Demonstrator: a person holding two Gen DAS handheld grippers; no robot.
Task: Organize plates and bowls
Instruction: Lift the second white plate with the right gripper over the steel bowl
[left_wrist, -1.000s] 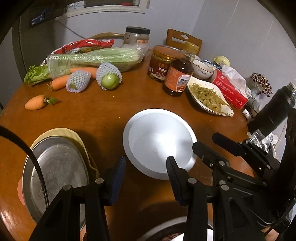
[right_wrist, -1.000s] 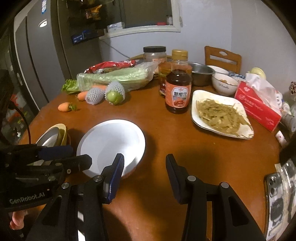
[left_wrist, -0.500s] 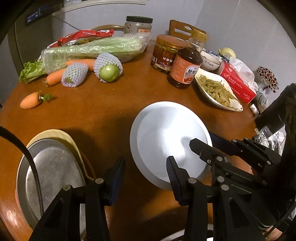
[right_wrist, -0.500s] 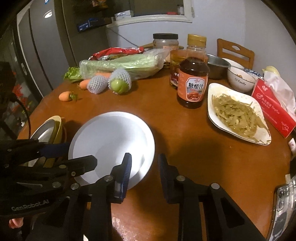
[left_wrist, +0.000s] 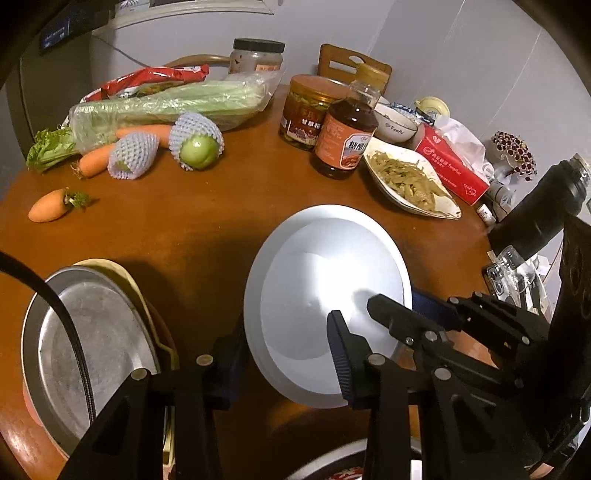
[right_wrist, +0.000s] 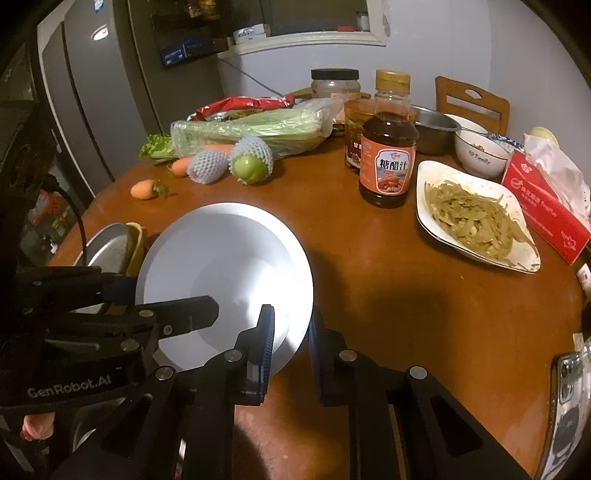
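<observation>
A white plate (left_wrist: 328, 295) lies on the round wooden table (left_wrist: 184, 229); it also shows in the right wrist view (right_wrist: 225, 273). My left gripper (left_wrist: 284, 350) straddles the plate's left rim, one finger over the plate and one outside, jaws still apart. My right gripper (right_wrist: 291, 332) straddles the plate's right rim with its jaws narrowed around the edge. A metal plate (left_wrist: 92, 347) rests on a yellow bowl (left_wrist: 122, 273) to the left.
A sauce bottle (right_wrist: 388, 147), a plate of shredded food (right_wrist: 476, 218), a white bowl (right_wrist: 480, 155), a red tissue box (right_wrist: 546, 210), jars, celery, carrots and netted fruit crowd the far side. A phone (right_wrist: 569, 391) lies at the right edge.
Both grippers moved in onto the white plate's opposite rims. The right gripper's jaws have narrowed around the rim. The plate looks nearer and larger.
</observation>
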